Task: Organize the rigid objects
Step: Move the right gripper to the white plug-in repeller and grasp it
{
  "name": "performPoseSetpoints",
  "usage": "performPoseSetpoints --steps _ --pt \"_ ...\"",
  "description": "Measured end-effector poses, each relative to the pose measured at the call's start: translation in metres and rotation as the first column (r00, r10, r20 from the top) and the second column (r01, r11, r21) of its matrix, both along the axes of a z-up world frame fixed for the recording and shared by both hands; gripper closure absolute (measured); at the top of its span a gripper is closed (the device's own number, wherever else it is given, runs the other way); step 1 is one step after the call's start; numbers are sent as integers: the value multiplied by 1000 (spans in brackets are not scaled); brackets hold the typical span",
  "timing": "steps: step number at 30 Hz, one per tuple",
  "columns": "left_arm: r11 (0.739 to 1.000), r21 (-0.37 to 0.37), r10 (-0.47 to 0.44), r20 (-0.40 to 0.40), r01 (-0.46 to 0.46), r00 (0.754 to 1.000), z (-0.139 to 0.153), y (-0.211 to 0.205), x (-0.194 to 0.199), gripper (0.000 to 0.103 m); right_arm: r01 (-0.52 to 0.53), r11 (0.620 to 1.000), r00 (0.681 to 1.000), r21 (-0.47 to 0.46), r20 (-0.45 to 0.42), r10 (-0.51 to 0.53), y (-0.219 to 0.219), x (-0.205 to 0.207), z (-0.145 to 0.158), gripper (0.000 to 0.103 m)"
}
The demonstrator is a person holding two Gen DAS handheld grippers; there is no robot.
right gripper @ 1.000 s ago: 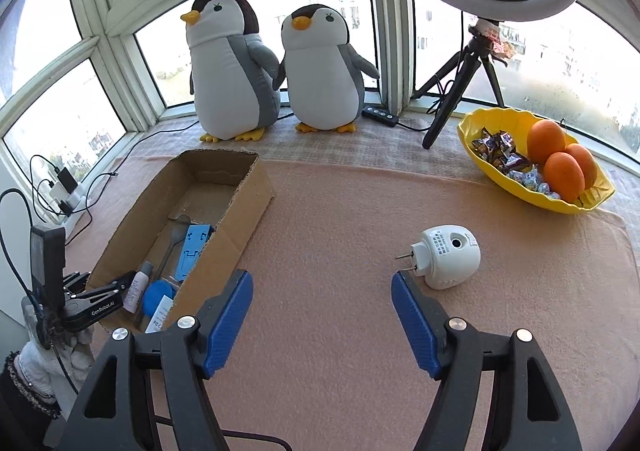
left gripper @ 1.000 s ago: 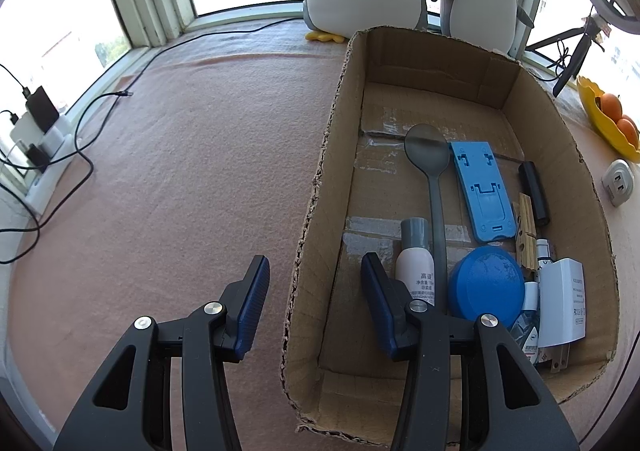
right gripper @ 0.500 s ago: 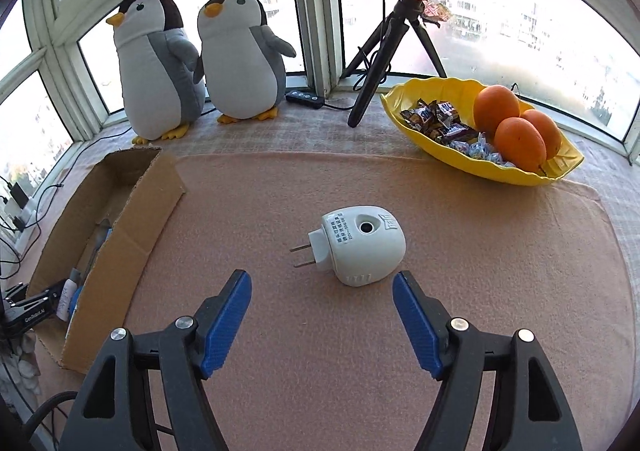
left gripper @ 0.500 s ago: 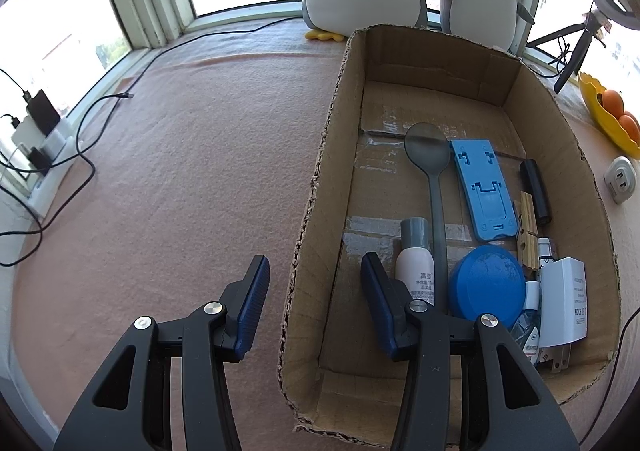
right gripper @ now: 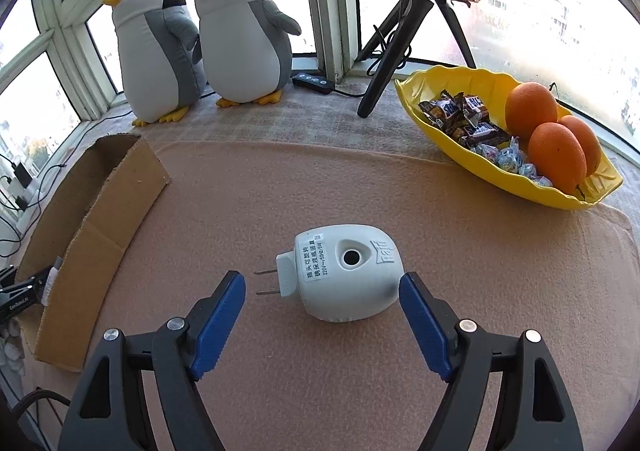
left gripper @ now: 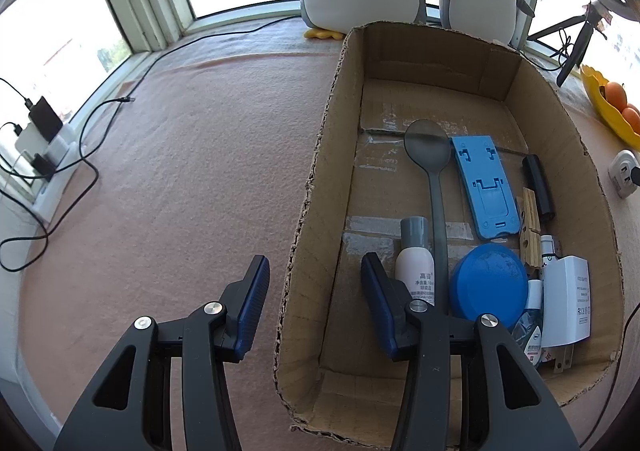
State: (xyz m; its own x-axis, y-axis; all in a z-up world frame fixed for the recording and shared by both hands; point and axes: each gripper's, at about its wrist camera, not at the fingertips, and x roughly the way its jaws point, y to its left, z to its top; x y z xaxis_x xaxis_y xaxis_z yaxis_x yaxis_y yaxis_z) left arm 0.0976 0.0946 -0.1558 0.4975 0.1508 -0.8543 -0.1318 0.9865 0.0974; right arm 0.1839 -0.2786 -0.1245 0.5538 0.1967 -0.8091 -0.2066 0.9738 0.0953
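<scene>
On pink cloth (right gripper: 320, 187) we are bracketing the light, rigid plug-in device (right gripper: 346, 277) with our spread right gripper (right gripper: 322, 309), aiming at its smooth sides, avoiding its 2 prongs.

The right gripper (right gripper: 322, 305) has closed in on the white plug-in device (right gripper: 346, 277), which now lies between its spread fingers. The cardboard box (right gripper: 96, 211) has slid toward the left edge of the right wrist view.

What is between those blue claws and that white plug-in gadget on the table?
Nothing visible. The white plug-in device lies on the blanket, just ahead of the open right gripper, roughly between its fingertips. Its metal prongs point toward the left fingertip, and bare blanket surrounds it.
</scene>
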Motion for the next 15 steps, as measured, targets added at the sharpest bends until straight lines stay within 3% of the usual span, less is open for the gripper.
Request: performPoseSetpoints --steps 9,15 --pt "1000 27 -3 -8 3 1000 1 -4 1 56 -98 994 995 46 11 97 -10 -4 -6 25" --pt "998 56 -4 -14 4 1000 2 -10 1 56 -151 988 988 -34 8 151 -10 -6 -17 24"
